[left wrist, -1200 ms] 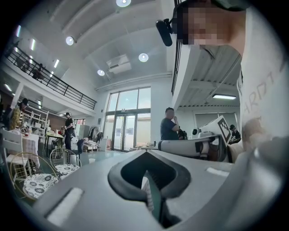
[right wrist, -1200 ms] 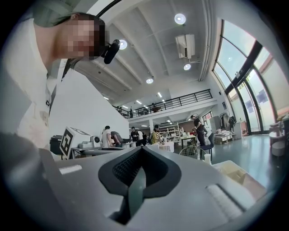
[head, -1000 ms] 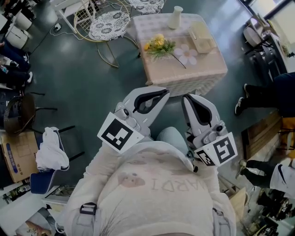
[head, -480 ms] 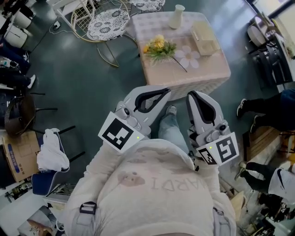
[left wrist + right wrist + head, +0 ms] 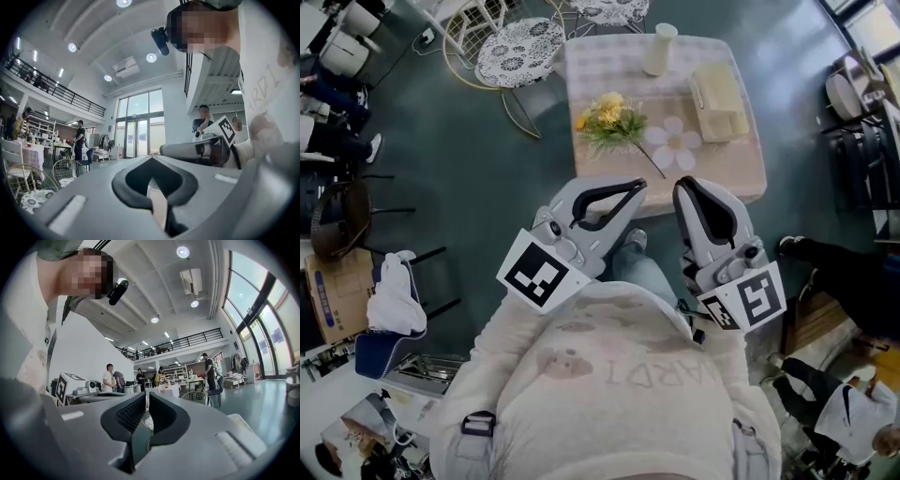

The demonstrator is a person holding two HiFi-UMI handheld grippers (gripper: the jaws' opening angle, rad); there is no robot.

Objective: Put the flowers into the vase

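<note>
Flowers (image 5: pixel 607 117), a yellow bunch lying near the table's (image 5: pixel 600 66) left edge, are likely light and crushable; grasp the thin stem. Vase (image 5: pixel 659 49) stands at the far edge. Left gripper (image 5: pixel 630 187) and right gripper (image 5: pixel 682 187) are clenched, empty.

Bench (image 5: pixel 609 66) sits closer now, its near edge right up by the left tool (image 5: pixel 630 190) and the right tool (image 5: pixel 686 192). The flowers (image 5: pixel 605 120) slide down and left in the head view. The person's shoe (image 5: pixel 633 241) pokes out between the tools, and a bystander's dark shoe (image 5: pixel 789 247) is lower on the right.
</note>
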